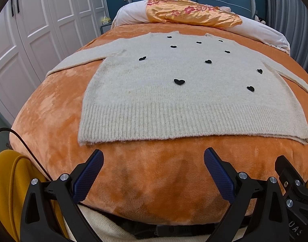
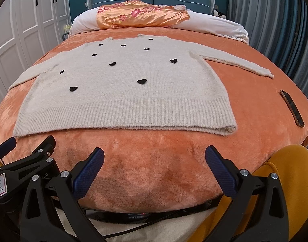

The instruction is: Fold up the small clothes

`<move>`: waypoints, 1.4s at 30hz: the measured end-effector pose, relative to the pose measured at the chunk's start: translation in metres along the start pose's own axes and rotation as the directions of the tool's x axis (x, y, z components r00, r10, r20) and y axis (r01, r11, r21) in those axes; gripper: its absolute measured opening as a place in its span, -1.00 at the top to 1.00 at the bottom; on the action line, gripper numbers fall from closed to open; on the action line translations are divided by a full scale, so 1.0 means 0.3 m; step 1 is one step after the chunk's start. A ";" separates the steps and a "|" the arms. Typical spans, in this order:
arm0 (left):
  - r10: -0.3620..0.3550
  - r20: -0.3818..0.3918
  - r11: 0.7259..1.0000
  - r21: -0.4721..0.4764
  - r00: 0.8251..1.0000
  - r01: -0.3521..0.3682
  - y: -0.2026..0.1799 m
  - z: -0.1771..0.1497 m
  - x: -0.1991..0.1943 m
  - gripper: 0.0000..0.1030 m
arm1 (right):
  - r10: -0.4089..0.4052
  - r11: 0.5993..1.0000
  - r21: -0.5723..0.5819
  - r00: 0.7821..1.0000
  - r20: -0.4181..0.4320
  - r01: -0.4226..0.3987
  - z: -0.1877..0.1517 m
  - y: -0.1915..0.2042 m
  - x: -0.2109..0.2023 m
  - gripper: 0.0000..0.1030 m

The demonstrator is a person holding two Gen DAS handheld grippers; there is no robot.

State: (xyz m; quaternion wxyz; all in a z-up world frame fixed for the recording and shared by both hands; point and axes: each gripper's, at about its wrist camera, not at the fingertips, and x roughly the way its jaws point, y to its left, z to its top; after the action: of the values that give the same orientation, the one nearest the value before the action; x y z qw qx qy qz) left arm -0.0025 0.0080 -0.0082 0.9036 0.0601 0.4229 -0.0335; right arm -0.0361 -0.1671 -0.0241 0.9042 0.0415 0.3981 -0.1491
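A cream knitted sweater point(image 1: 174, 92) with small black hearts lies flat on the orange bed blanket point(image 1: 146, 173), hem towards me, both sleeves spread out sideways. It also shows in the right wrist view point(image 2: 123, 92). My left gripper point(image 1: 153, 157) is open and empty, hovering over the blanket just short of the hem. My right gripper point(image 2: 154, 155) is open and empty, also just short of the hem. The two grippers are side by side; the left one's fingers point(image 2: 6, 144) show at the left of the right wrist view.
A dark phone point(image 2: 292, 107) lies on the blanket right of the sweater. An orange floral satin cloth point(image 1: 192, 12) and a white pillow point(image 1: 129, 14) lie at the headboard. White wardrobe doors point(image 1: 33, 30) stand left, a curtain point(image 2: 275, 20) right. Yellow fabric point(image 2: 279, 181) is near me.
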 end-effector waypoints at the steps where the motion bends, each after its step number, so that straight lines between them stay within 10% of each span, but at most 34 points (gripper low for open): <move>1: 0.000 0.000 1.000 0.000 1.000 0.000 0.000 0.000 0.000 -0.89 | 0.001 1.000 0.000 1.000 0.000 -0.001 0.000 0.000 0.000 -0.90; 42: 0.005 -0.004 1.000 -0.003 1.000 -0.005 0.006 -0.003 0.006 -0.89 | 0.002 1.000 0.000 1.000 -0.004 -0.002 -0.001 0.001 0.005 -0.90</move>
State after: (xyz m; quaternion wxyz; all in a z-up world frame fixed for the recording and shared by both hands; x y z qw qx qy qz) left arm -0.0019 0.0098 -0.0101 0.9029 0.0596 0.4245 -0.0304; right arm -0.0353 -0.1670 -0.0254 0.9035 0.0420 0.3998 -0.1482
